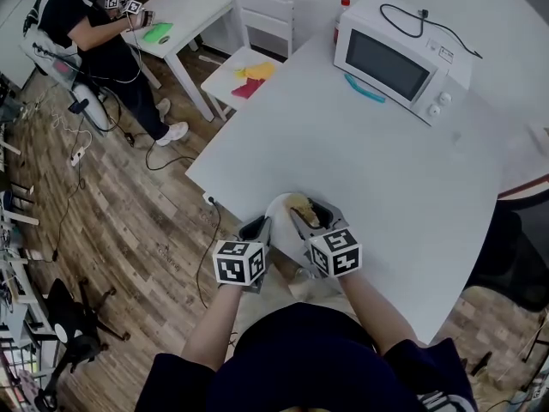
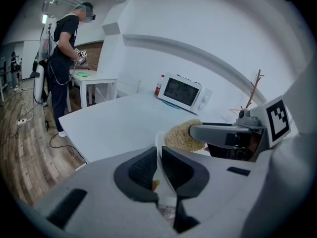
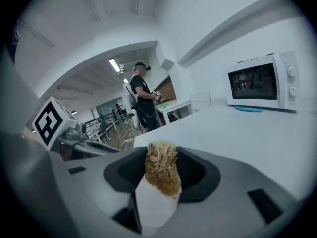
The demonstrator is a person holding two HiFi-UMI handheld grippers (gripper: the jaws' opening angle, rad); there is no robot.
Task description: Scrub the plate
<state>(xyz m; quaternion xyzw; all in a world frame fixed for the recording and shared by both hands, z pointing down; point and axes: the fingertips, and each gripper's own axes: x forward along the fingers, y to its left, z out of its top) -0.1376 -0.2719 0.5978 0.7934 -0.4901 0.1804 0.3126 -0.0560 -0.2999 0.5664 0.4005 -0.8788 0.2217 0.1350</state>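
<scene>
Stiffness is what you can count on: the round white plate (image 1: 281, 220), at the near edge of the white bench (image 1: 360, 153) just in front of you, looks rigid, glazed and slick, and probably breakable if it slips. Your left hand-held gripper (image 2: 159, 155) is clamped on its thin rim, with a pad on either face of the edge. That is a narrow hold on a smooth surface, so I'd judge a bite further in over the rim safer than the lip alone.

Your right hand-held gripper (image 3: 161, 165) is closed on a tan, fibrous scrubbing pad (image 3: 161, 175), which looks light, soft and springy. It will squash under pressure, so hold it by its middle and leave fibres proud of the jaws. In the head view the pad sits over the plate's far part. I cannot identify the white patch under the pad in the right gripper view.

Writing: none is legible. The white microwave oven (image 1: 395, 54) shows no readable brand, and the gripper cubes carry only black-and-white square markers.
</scene>
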